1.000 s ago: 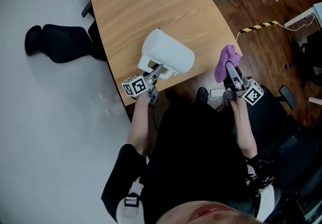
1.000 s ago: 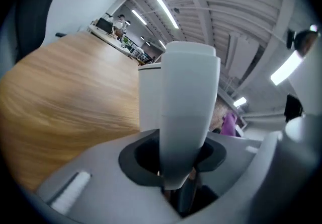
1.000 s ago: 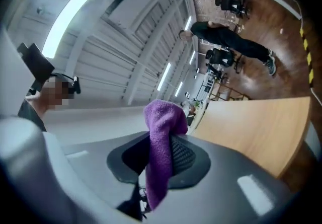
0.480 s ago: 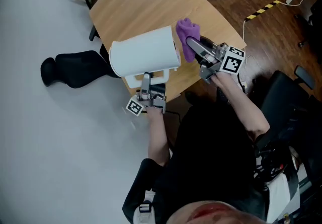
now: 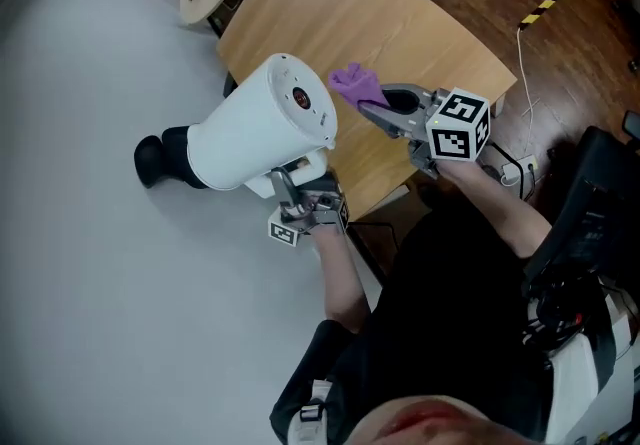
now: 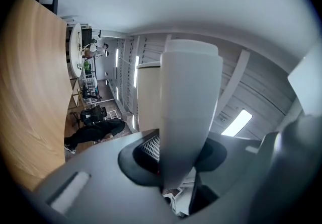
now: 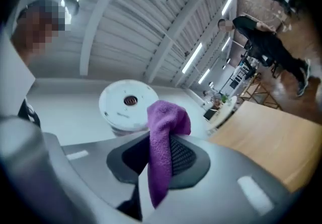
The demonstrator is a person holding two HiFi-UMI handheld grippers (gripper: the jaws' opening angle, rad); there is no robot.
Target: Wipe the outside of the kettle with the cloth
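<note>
The wooden table (image 5: 400,43) fills the upper middle of the head view. The white kettle (image 5: 250,133) is off the table surface. It lies tilted on its side in the air, over the table's near left edge and the grey floor. Its round base (image 7: 128,102) faces the right gripper.

The left gripper (image 5: 290,181) comes up from below. Its jaws are clenched on the kettle's white handle (image 6: 188,107), which stands between the black pads in the left gripper view.

The right gripper (image 5: 372,105) points at the base from the right. Its jaws are clamped on the purple cloth (image 5: 357,85), and a bunched fold (image 7: 163,137) sticks out past the tips. The cloth is just beside the rim of the base; contact cannot be confirmed.

A person (image 7: 266,42) stands well back in the room.
</note>
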